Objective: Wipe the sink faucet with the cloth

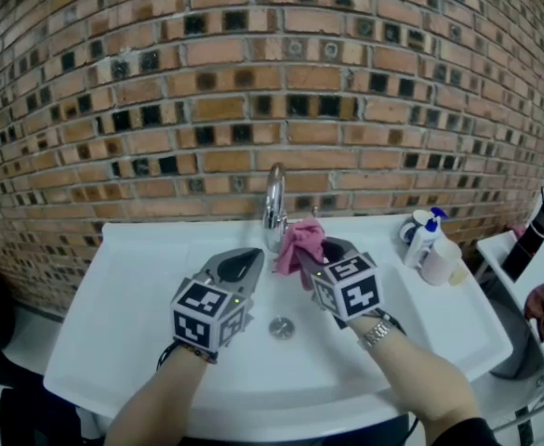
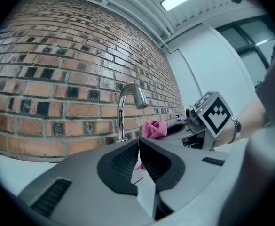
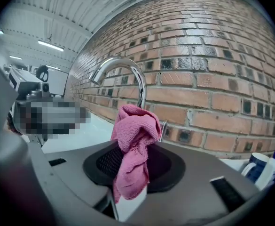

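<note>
A white sink (image 1: 141, 277) sits against a brick wall (image 1: 253, 82). A shiny silver faucet (image 1: 274, 203) stands at the back of the sink, in the middle. It goes up and bends over in a curve. Below it, in the bottom of the sink, is a small round drain (image 1: 282, 327).

The right tongs (image 1: 320, 252) hold a pink cloth (image 1: 299, 244). The two sides of the tongs are a good way apart, and the cloth is bunched up thick between them. Part of the cloth sticks up in a soft lump, and a loose end hangs down at the front. The cloth is just to the right of the faucet, down low near its foot. I cannot tell if the cloth touches the faucet.

The left tongs (image 1: 244, 266) are closed tight, with nothing in them. They point flat toward the faucet, just to its left and a bit nearer the person. The two tongs are close side by side over the sink.

On the flat right edge of the sink stand a white bottle (image 1: 423, 240) with a blue top, a blue mug (image 1: 413, 224) behind it, and a pale cup (image 1: 442, 260) beside it.
</note>
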The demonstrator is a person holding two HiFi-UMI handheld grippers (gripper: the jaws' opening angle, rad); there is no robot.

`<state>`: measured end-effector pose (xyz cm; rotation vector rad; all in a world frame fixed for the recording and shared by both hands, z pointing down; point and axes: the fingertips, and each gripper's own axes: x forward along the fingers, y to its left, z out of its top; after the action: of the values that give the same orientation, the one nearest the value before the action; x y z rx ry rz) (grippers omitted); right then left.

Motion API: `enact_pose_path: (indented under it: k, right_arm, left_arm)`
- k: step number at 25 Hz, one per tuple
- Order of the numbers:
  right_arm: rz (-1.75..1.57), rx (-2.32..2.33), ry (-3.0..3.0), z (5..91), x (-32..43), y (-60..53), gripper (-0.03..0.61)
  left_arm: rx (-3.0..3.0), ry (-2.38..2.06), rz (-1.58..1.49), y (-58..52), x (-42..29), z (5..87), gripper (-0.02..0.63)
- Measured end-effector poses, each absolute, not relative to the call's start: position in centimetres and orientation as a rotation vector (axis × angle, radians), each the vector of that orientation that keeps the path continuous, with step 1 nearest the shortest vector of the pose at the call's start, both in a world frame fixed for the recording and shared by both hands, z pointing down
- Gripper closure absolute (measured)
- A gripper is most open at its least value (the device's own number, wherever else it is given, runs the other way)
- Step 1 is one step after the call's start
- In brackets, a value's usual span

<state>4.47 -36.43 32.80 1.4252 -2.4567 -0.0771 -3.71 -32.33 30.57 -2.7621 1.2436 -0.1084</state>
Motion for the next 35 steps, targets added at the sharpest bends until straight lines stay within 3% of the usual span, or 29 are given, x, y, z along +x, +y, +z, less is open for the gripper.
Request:
enact_pose_path:
  k: [2,4,7,16,28,35]
  right_arm:
    - [-0.08,1.364,-2.505,32.5,3.9,-35.6,0.448]
    - [-0.098,1.294,-2.552,32.0,3.4,-34.6,0.448]
    - [-0.139,1.176,-2.62,31.2,3.1,-33.0,0.448]
    - [-0.222,0.58,-2.829,29.8,1.4,-26.0,0.448]
    - [-0.181,0.245,-2.9,28.6,-0.3,-21.0,0.443]
    - [-0.159,0.248,-2.912,28.5,-0.6,-21.1,0.439]
  left_arm:
    - [-2.787,1.199,-0.085,-32.0,-3.4,30.3,0.594]
    - [-2.81,1.148,-0.073,-31.8,-3.2,30.0,0.52]
    - [-2.862,1.022,-0.064,-31.1,-2.8,29.6,0.459]
    - [-2.949,0.533,-0.174,-25.8,-0.7,29.1,0.376]
    - [-3.158,0.096,-0.042,-20.0,0.1,28.1,0.379]
    - [-3.132,0.099,-0.019,-19.8,-0.5,27.8,0.491]
